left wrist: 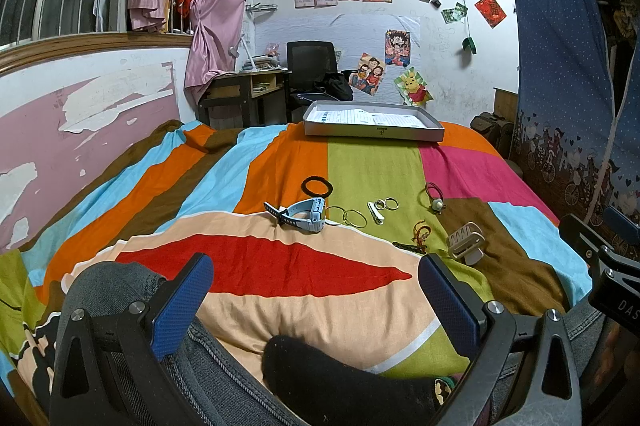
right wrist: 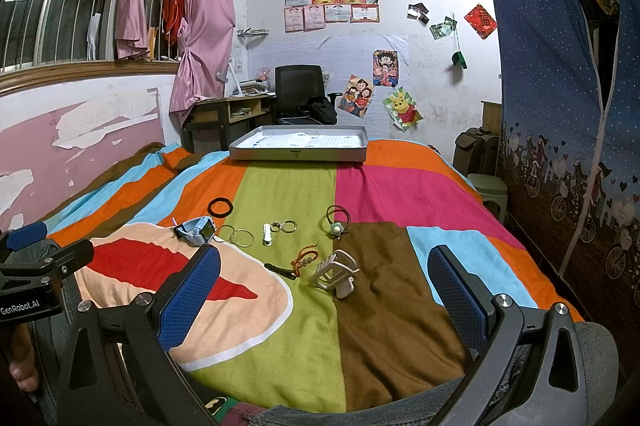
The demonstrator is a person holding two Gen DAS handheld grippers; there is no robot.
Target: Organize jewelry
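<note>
Both grippers are held low over the striped bedspread (right wrist: 288, 326), above the person's jeans-clad legs, and nothing is carried: the left gripper (left wrist: 316, 290) is spread wide and empty, and the right gripper (right wrist: 324, 282) is likewise released with only cloth between its pads. The jewellery lies scattered on the bedspread, well short of the grey tray (right wrist: 300, 156), which sits at the far end of the bed. Nearest the tray is the black hair tie (right wrist: 221, 207); further from it, toward the grippers, lie the blue watch (right wrist: 197, 232), the thin bangles (right wrist: 238, 237), the white clip (right wrist: 267, 235), the small rings (right wrist: 283, 225) and the hair tie with a flower bead (right wrist: 337, 222); furthest from the tray are the beige claw clip (right wrist: 335, 272), the orange cord bracelet (right wrist: 304, 258) and the dark hair clip (right wrist: 279, 270). No step appears to be begun. Trouble is likely with the bangles and rings: being thin and flat on soft cloth, they may be pressed into the quilt or pinched together with fabric. The overlapping bangles could be lifted as a pair, and the cord bracelet, lying against the dark clip, may drag it along.
</note>
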